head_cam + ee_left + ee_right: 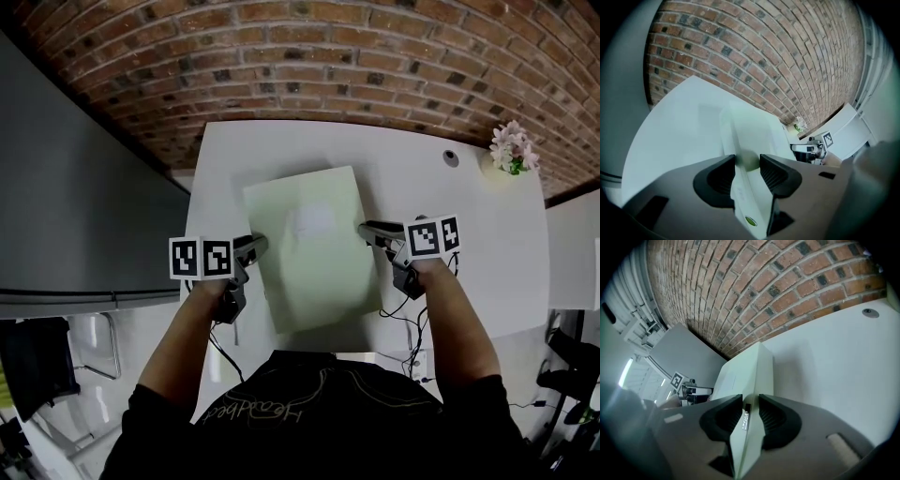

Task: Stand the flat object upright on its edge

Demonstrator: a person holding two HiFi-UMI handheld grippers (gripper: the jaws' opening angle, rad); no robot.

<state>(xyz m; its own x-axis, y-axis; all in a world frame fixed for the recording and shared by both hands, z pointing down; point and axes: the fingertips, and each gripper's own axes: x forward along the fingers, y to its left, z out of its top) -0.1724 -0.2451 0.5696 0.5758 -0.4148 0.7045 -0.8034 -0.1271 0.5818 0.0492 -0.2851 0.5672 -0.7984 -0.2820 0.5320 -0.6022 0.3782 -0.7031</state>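
A flat pale green box (309,248) is held over the white table (422,178), broad face towards me, its near end reaching past the table's front edge. My left gripper (251,246) clamps its left edge, and in the left gripper view (747,161) both pads press on the box (750,136). My right gripper (370,230) clamps the opposite edge, and in the right gripper view (750,401) the box's thin side (757,371) sits tight between the pads. Each gripper view shows the other gripper across the box: the right gripper (809,150) and the left gripper (696,391).
A small pot of pale flowers (512,147) and a small round fitting (451,157) sit at the table's far right. A grey cabinet (75,216) stands to the left. Cables (412,328) hang at the table's front right. A brick surface (328,56) lies beyond the table.
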